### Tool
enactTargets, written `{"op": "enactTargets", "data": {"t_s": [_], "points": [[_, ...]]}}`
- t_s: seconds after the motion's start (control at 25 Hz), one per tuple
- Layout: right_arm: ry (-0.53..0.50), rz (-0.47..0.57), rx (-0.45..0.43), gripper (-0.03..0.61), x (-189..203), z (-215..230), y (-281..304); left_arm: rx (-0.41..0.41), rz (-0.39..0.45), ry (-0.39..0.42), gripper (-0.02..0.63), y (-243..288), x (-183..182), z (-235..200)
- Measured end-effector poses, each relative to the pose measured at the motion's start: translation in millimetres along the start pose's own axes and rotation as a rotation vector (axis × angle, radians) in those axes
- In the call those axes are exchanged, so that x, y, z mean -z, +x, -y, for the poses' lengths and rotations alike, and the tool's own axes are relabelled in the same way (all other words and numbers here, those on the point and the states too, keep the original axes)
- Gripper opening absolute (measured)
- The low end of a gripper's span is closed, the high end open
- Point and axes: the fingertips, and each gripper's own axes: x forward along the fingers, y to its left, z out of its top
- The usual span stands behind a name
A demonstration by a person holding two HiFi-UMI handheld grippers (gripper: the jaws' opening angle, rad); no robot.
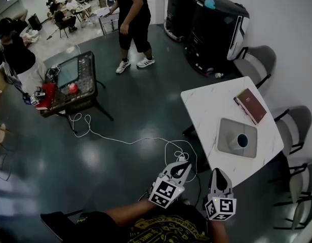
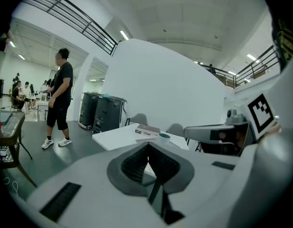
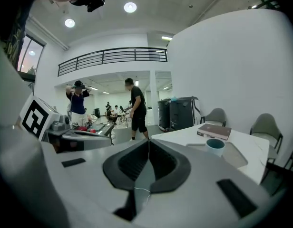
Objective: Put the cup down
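Two grippers hang low over the dark floor, short of the white table (image 1: 206, 105), and both are empty: the left gripper (image 1: 182, 165) has its jaws pressed together in its own view, nothing between them, and the right gripper (image 1: 218, 172) likewise shows its pads meeting in a thin line. Each carries a cube with black-and-white square markers (image 1: 164, 191) (the only crisp print nearby; the yellow lettering on the wearer's dark shirt (image 1: 151, 229) is too blurred to read). A white cable (image 1: 130, 142) loops across the floor just ahead of the left gripper. The cup (image 1: 241, 140) stands upright, well apart from both tools, on a grey tray (image 1: 227, 130) in the half of the table nearer the grippers, close to the edge that faces the grey chairs (image 1: 294, 125); it is pale outside and dark teal inside. A brown book (image 1: 250, 105) lies flat beyond the tray, toward the table's far corner, its cover print too small to make out. Farther off, a person in black (image 1: 133, 19) stands beside a cluttered cart (image 1: 75, 80).
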Motion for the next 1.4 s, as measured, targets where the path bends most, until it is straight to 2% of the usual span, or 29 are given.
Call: {"op": "enactTargets", "data": {"t_s": [0.28,0.52,0.68,0.88,1.12,1.4], "points": [[-0.073,-0.013,-0.087,0.007,15,-5,-52,-0.041,0.014,-0.011,0.010,-18,11,52],[-0.118,-0.011,-0.169,0.006,41,12,-123,-0.099,0.016,-0.016,0.010,-29,35,125],[-0.144,-0.004,-0.182,0.007,43,33,-169,-0.130,0.033,-0.005,0.010,-40,46,178],[-0.152,-0.012,-0.192,0.006,51,52,-212,-0.153,0.036,-0.003,0.010,-57,65,223],[-0.144,-0.017,-0.260,0.006,71,52,-245,-0.196,0.011,-0.015,0.011,-75,90,247],[-0.140,-0.050,-0.283,0.006,94,49,-254,-0.211,-0.029,0.003,0.011,-77,111,257]]}}
